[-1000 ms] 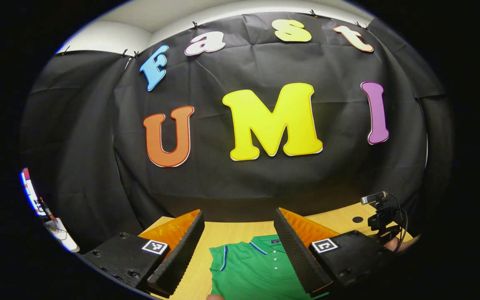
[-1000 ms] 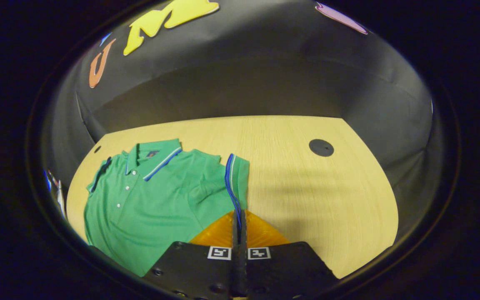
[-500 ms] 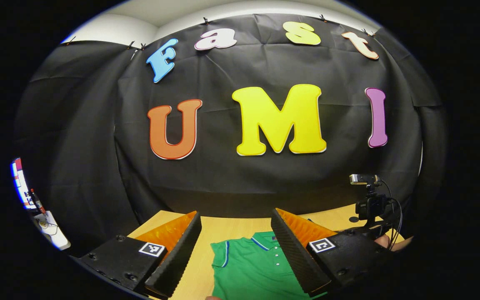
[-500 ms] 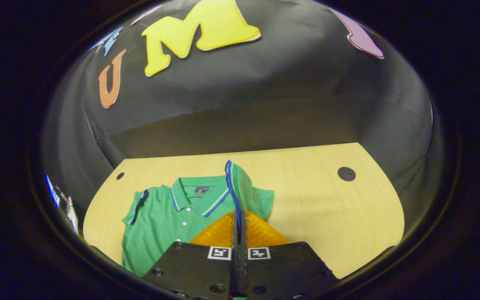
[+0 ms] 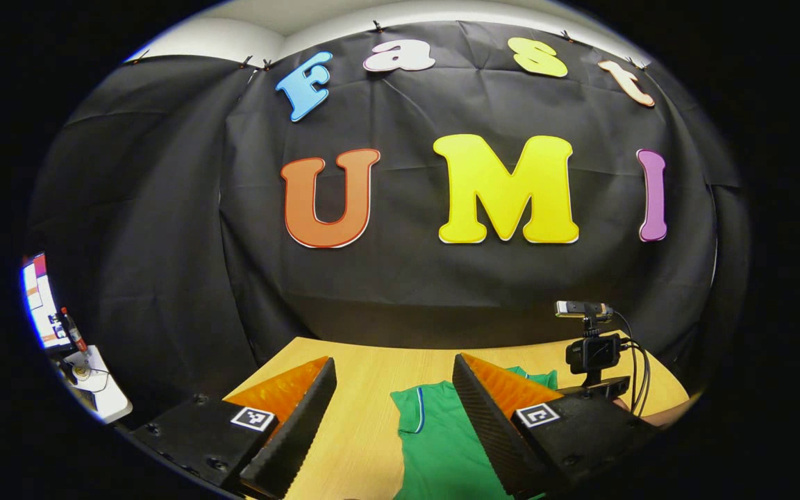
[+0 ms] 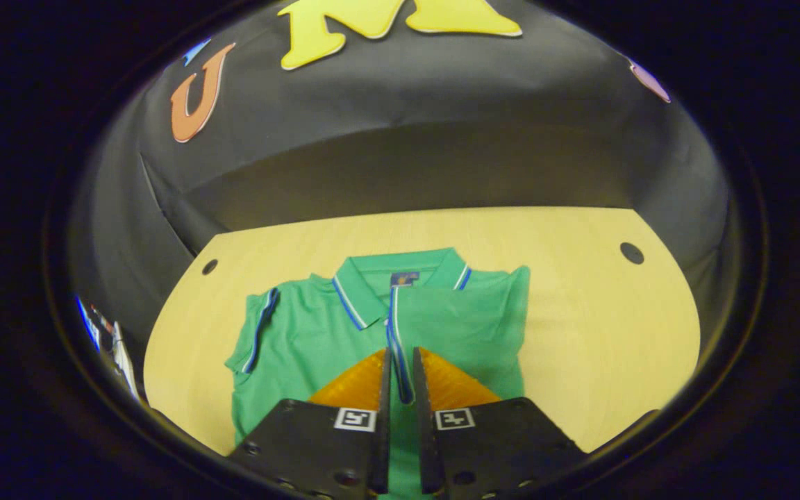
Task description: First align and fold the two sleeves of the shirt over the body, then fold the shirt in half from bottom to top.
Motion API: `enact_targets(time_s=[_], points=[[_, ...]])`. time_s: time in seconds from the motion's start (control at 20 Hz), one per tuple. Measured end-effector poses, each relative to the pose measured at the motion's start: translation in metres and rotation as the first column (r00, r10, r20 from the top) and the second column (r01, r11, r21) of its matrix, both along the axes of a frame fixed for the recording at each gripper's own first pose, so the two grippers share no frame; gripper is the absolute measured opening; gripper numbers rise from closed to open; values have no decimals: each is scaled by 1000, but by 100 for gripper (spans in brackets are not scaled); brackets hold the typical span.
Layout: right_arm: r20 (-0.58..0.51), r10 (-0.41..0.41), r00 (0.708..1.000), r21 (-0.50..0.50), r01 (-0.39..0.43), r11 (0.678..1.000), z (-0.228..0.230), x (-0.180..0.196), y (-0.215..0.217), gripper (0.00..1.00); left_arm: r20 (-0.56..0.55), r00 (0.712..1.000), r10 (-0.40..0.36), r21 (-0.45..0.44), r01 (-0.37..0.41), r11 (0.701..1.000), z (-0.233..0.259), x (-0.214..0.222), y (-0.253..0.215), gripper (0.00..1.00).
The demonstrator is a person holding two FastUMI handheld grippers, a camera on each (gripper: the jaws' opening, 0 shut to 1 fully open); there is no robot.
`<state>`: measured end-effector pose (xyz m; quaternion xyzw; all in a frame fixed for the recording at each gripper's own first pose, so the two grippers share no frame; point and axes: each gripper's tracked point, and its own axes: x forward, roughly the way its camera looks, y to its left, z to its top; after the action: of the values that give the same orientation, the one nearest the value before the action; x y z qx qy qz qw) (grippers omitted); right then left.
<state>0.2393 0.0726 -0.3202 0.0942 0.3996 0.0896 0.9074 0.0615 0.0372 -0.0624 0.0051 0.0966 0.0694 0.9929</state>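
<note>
A green polo shirt (image 6: 317, 333) with blue-and-white trim lies flat on the wooden table (image 6: 594, 333), collar (image 6: 400, 267) towards the far wall. Its right sleeve (image 6: 462, 312) is folded over the chest, the trimmed cuff edge running down the middle. My right gripper (image 6: 400, 351) hovers low over that cuff; its fingers stand a narrow gap apart with the cuff edge between them. The left sleeve (image 6: 257, 330) still lies spread out to the side. My left gripper (image 5: 394, 361) is wide open above the table, holding nothing, with the shirt (image 5: 442, 444) just beyond its right finger.
Two round holes (image 6: 630, 253) (image 6: 210, 267) sit near the table's far corners. In the left gripper view the right gripper's camera rig (image 5: 593, 351) and a hand (image 5: 657, 417) show at the right, and a lit screen (image 5: 37, 298) stands off the table's left side.
My right gripper carried the right sleeve up and across onto the chest, then parted its fingers slightly. The left gripper drifted left, staying open.
</note>
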Motion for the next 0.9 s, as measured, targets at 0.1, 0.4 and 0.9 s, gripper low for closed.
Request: enact_targets(time_s=[0.1,0.4,0.9], points=[[31,19,999,14,-19,1000,13,-8,10,47,-1,1000,-20,-2,20,1000,-5,4,3,100],[163,19,986,-60,-9,998,83,-46,-23,96,-36,993,-112,-33,111,993,-48,42,-6,100],[219,-80,972,-167,118,979,139,-138,-112,96,-309,942,-128,-73,111,991,-218,129,-8,100]])
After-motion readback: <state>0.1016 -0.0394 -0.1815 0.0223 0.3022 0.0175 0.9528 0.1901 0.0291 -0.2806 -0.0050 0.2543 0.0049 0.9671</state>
